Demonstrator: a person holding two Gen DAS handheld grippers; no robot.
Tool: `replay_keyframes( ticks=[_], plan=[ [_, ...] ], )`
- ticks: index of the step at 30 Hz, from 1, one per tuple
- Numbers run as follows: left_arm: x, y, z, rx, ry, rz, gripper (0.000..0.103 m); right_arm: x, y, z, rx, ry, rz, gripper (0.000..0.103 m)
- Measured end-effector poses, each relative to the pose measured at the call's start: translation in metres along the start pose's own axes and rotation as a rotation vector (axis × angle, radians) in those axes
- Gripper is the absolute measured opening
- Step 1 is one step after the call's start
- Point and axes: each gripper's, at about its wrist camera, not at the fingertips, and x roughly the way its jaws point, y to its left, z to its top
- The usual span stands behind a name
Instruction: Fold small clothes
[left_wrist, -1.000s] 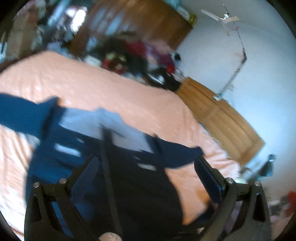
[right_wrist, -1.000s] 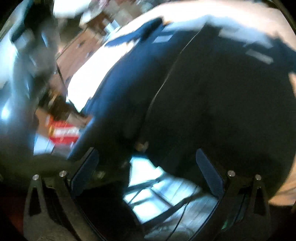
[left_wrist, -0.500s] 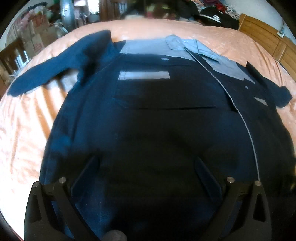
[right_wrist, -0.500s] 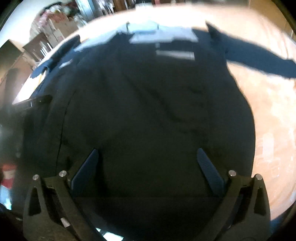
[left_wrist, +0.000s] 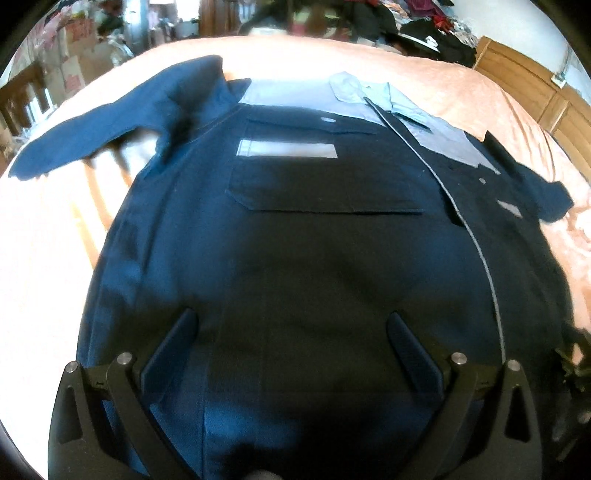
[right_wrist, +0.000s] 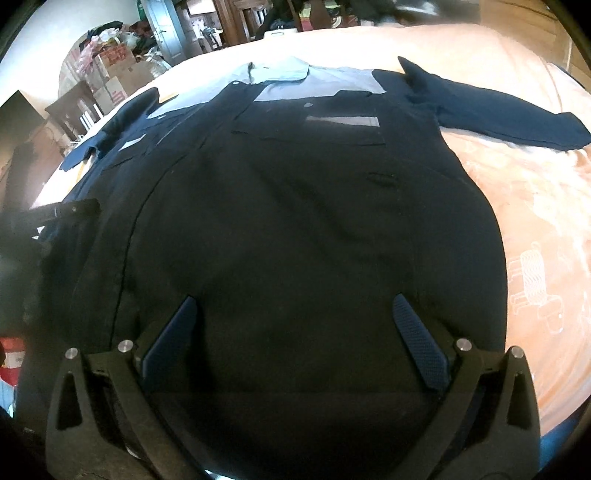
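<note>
Left gripper (left_wrist: 291, 328): jaws spread wide, nothing between them; dark fabric lies directly ahead and beneath.

Shirt (left_wrist: 325, 258): navy, pale blue yoke and collar, spread flat front-up on the bedsheet (left_wrist: 48, 236), collar at the far end from both grippers. One sleeve (left_wrist: 110, 125) stretches ahead-left of the left gripper; the other sleeve (right_wrist: 491, 110) ahead-right of the right gripper. Hem is cut off behind the fingers in both views.

Chest patch (left_wrist: 288, 149): pale strip above the pocket; any lettering unreadable.

Right gripper (right_wrist: 295, 314): jaws wide apart, empty, over the shirt's lower body.

Cardboard boxes (right_wrist: 114, 77): far ahead-left; red print, possibly lettering, too blurred to read.
</note>
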Motion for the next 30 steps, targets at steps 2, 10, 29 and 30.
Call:
replay_keyframes(
  ticks=[2, 10, 29, 30],
  plan=[
    [-0.005, 0.002, 0.003, -0.029, 0.006, -0.024, 0.103, -0.001, -0.002, 0.0, 0.001, -0.002, 0.01, 0.103],
    [-0.021, -0.008, 0.039, -0.08, -0.068, -0.084, 0.103, -0.014, -0.018, 0.014, 0.067, 0.058, 0.106, 0.103],
    [0.057, -0.033, 0.065, -0.144, -0.015, 0.148, 0.103, -0.062, -0.462, 0.169, 0.756, -0.269, 0.007, 0.076],
    [0.058, -0.035, 0.065, -0.136, -0.018, 0.16, 0.103, -0.057, -0.475, 0.168, 0.782, -0.261, 0.0, 0.076]
  ],
)
